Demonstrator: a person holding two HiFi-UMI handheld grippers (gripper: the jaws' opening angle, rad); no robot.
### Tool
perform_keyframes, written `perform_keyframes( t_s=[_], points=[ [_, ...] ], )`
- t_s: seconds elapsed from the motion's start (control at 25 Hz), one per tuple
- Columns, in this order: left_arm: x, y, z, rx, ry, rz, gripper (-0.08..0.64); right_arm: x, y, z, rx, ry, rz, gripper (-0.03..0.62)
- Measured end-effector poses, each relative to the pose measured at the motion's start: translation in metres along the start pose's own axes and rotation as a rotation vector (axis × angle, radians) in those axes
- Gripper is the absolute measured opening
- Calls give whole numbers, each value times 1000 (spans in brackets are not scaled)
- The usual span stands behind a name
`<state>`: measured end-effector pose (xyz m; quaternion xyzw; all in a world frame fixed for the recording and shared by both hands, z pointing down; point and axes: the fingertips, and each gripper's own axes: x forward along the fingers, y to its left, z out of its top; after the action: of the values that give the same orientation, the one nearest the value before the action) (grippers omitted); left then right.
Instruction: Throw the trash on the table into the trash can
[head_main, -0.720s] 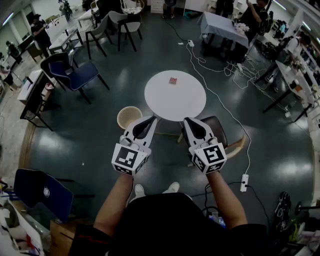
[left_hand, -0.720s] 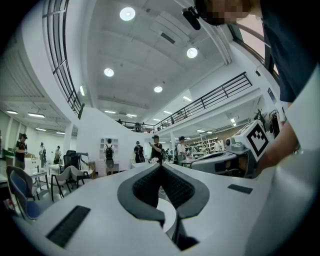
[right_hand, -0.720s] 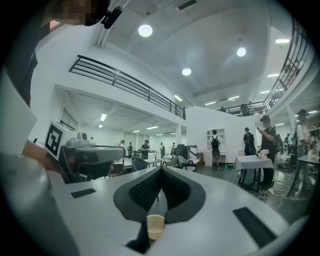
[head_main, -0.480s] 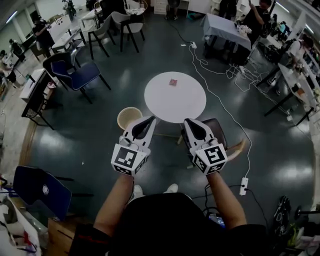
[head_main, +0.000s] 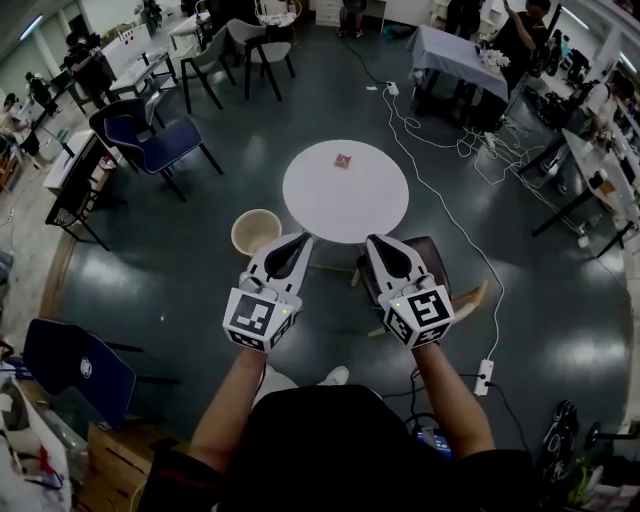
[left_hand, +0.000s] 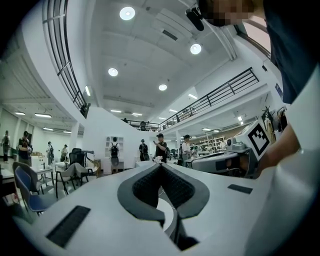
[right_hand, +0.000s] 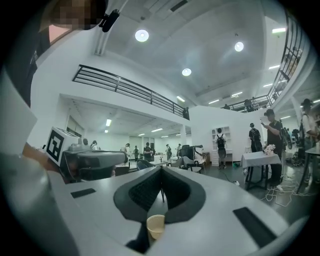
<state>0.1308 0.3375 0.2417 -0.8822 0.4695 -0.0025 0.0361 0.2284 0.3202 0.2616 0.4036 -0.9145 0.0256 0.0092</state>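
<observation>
I hold my left gripper (head_main: 303, 238) and right gripper (head_main: 374, 241) side by side, short of the round white table (head_main: 340, 205). Each pair of jaws is pressed together with nothing between them. The small reddish piece of trash (head_main: 343, 160) lies on the table's far part, well apart from both grippers, and the tan trash can (head_main: 257, 232) stands on the floor just beside the table's near-left edge.

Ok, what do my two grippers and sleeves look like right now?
The left gripper and right gripper are matching light grey shells tapering to a point, with black textured pads lining the jaws. Each carries a white cube printed with black square markers at its rear. No cables show on them. The person wears a black top; the forearms are uncovered.
</observation>
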Motion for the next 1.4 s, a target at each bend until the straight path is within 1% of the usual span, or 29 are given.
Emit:
perform_keyframes(
  t_s=[0.24,0.44,0.6,0.76,1.0,1.28,1.4],
  points=[
    [5,-19,-13,-13,30,25,15,-13,-16,-10,24,-2,15,17],
    [7,-18,-10,5,36,41,15,-10,-24,-12,70,-15,22,17],
    [11,-15,-11,5,46,50,15,-7,-23,-13,52,-12,38,17],
    [22,-13,-11,9,54,35,15,0,-28,-13,56,-8,45,17],
    [35,-3,-12,9,49,39,15,15,-37,-11,45,-4,50,17],
    [55,22,-12,-6,30,51,15,45,-49,-12,61,9,60,17],
    [66,37,-16,-10,37,54,15,61,-55,-13,66,16,57,17]
  ],
)
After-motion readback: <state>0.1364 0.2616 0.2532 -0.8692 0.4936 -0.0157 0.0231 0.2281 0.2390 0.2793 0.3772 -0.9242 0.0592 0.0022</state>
